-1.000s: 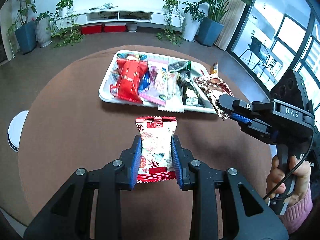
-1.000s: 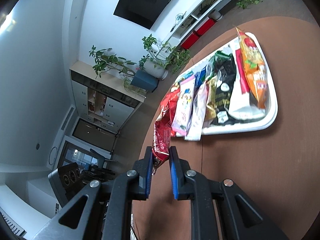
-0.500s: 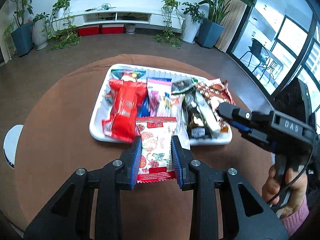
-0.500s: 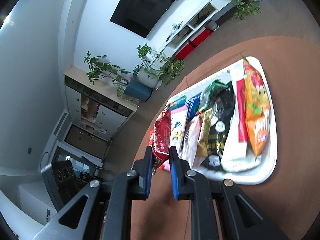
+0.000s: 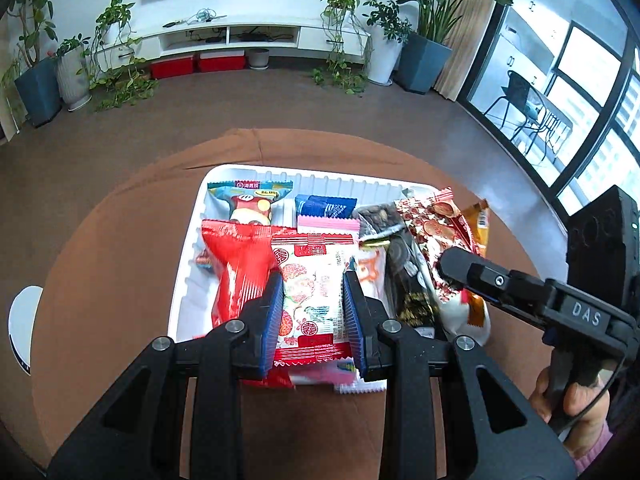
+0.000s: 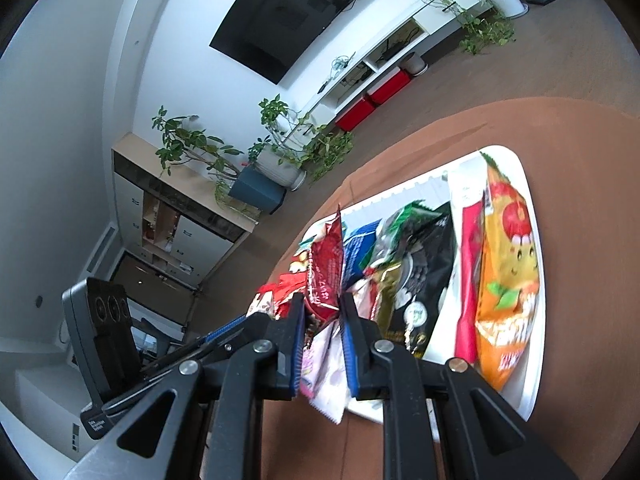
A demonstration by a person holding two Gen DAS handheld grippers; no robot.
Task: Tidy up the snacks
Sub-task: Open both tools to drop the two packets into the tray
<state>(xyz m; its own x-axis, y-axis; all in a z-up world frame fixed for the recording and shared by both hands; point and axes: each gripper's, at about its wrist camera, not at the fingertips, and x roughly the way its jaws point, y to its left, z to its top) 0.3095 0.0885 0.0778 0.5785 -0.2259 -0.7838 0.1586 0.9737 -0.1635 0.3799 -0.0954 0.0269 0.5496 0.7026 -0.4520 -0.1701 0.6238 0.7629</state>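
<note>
My left gripper (image 5: 311, 280) is shut on a white and red patterned snack packet (image 5: 312, 300) and holds it over the near middle of the white tray (image 5: 188, 264). The tray holds several snack packs, among them a red pack (image 5: 236, 268), a black pack (image 5: 408, 280) and an orange pack (image 6: 508, 272). My right gripper (image 6: 322, 306) is shut on a dark red patterned packet (image 6: 326, 276), held on edge over the tray; it shows from the side in the left wrist view (image 5: 448, 264).
The tray (image 6: 534, 216) sits on a round brown table (image 5: 100, 280). A white round object (image 5: 20, 324) is at the table's left edge. Plants, a TV stand and windows lie beyond.
Both grippers have moved forward with their packets, from over the bare table in front of the tray to over the tray itself.
</note>
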